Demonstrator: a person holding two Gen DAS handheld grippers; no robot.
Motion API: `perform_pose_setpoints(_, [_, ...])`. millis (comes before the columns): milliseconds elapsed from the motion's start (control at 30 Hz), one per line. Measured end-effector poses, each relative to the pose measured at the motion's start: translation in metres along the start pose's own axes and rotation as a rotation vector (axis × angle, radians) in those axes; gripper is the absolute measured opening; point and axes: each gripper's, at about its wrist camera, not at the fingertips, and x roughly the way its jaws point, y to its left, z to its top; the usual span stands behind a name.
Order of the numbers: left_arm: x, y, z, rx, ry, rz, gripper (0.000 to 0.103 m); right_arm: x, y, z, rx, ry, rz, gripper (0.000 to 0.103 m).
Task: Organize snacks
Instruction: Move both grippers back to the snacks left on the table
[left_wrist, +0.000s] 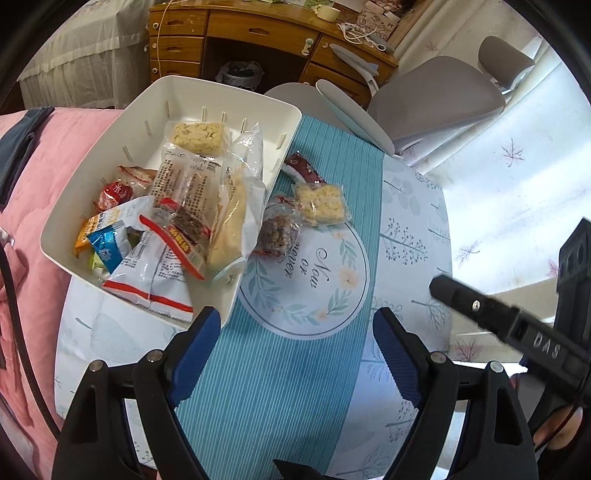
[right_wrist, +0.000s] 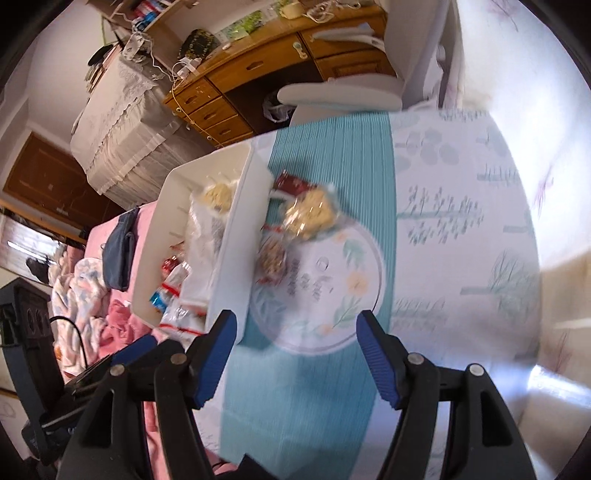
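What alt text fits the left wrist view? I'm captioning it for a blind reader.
A white basket heaped with wrapped snacks sits on a blue-patterned table; three wrapped snacks lie on the cloth beside it. The open, empty left gripper hovers in front.

I saw a round surface (left_wrist: 413, 221) under a pale leaf-print cloth with a teal striped band down the middle. On it sat a white basket (left_wrist: 258, 206) at the left edge, with three wrapped snacks beside it: a pale rice bar (left_wrist: 322, 204), a dark nut bar (left_wrist: 277, 234), a red packet (left_wrist: 303, 170).
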Motion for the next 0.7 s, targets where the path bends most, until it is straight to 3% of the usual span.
perform_pose_setpoints(300, [0.023, -0.008, 0.016, -0.01, -0.051, -0.012, 0.084, 0.017, -0.005, 0.047, -0.092, -0.071, -0.003, 0.068])
perform_pose_setpoints(533, [0.043, -0.013, 0.031, -0.065, -0.107, -0.022, 0.084, 0.032, -0.003, 0.076, -0.243, -0.141, 0.018, 0.068])
perform_pose_setpoints(700, [0.069, -0.019, 0.034, -0.119, -0.088, -0.026, 0.084, 0.051, -0.005, 0.095, -0.354, -0.172, 0.008, 0.068])
